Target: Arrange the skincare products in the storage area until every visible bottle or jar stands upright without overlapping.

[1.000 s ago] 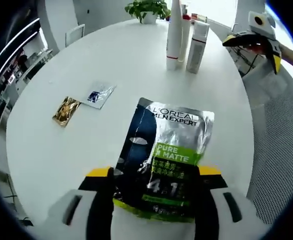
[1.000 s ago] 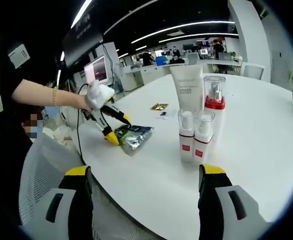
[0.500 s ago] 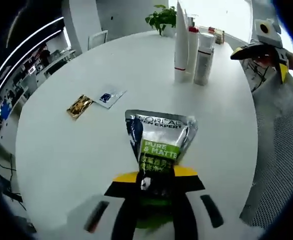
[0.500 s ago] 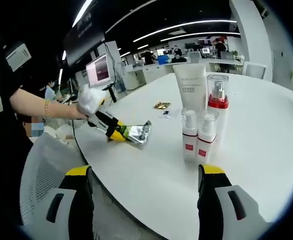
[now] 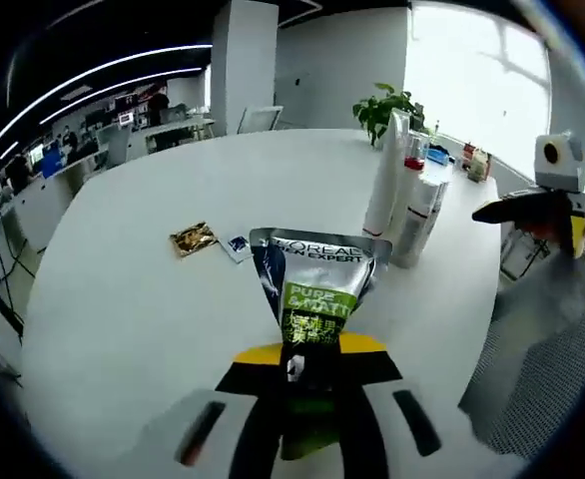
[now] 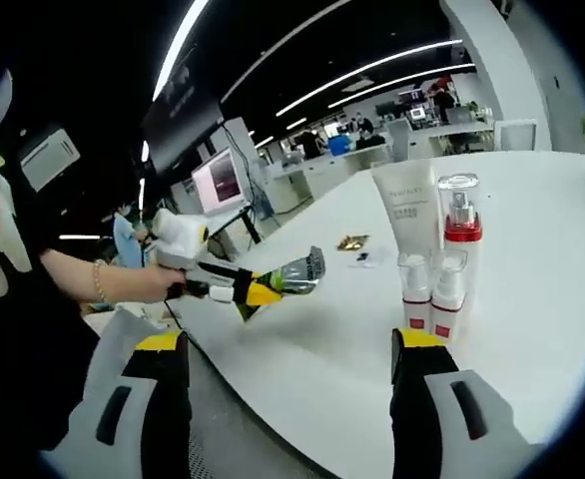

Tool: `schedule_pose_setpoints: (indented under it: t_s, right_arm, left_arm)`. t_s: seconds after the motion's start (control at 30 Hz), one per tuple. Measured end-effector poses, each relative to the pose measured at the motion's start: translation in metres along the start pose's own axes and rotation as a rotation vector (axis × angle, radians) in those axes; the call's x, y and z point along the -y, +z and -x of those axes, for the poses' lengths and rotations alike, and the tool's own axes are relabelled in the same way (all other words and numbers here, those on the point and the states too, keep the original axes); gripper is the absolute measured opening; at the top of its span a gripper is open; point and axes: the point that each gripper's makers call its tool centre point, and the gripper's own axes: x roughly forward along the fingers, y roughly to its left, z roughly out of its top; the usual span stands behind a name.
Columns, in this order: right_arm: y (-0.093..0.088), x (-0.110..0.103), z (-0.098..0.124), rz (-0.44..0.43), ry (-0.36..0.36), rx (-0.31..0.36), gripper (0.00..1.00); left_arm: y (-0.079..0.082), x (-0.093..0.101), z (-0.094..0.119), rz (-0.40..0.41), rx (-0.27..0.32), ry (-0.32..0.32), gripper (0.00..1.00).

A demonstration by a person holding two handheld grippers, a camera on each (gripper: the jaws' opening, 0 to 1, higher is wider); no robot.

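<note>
Skincare pouch [image 5: 314, 282], silver with a green label, is clamped at its lower end between the closed jaws of the left gripper [image 5: 307, 367] and hangs above the white desk [image 5: 123, 289], as the right gripper view also shows. Right gripper [image 6: 288, 349] stands with its jaws spread wide and nothing between them. Farther out, two small sachets [image 5: 211, 240] lie flat on the desk, and beyond them a cluster of upright bottles [image 6: 434, 267] stands close together near a potted plant [image 5: 384, 103].
</note>
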Motion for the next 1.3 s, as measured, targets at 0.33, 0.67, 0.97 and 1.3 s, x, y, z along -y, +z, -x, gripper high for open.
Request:
schedule_pose_setpoints:
  t_s: [0.33,0.67,0.97,1.3]
  right_arm:
    - [0.031,-0.04,-0.018,-0.022,0.085,0.088,0.79]
    - [0.031,-0.07,-0.042,-0.042,0.125,0.082,0.66]
    - [0.05,-0.091,-0.058,-0.176,0.179,0.177,0.53]
    - [0.058,-0.098,-0.068,-0.223,0.151,0.216,0.21]
  left_arm:
    - [0.018,0.031,0.03,-0.021,0.107,-0.03,0.21]
    - [0.035,0.055,0.068,-0.027,0.207,-0.024,0.21]
    - [0.038,0.069,0.095,-0.042,0.263,-0.027,0.22]
    - [0.04,0.076,0.101,0.065,0.319,-0.056,0.22]
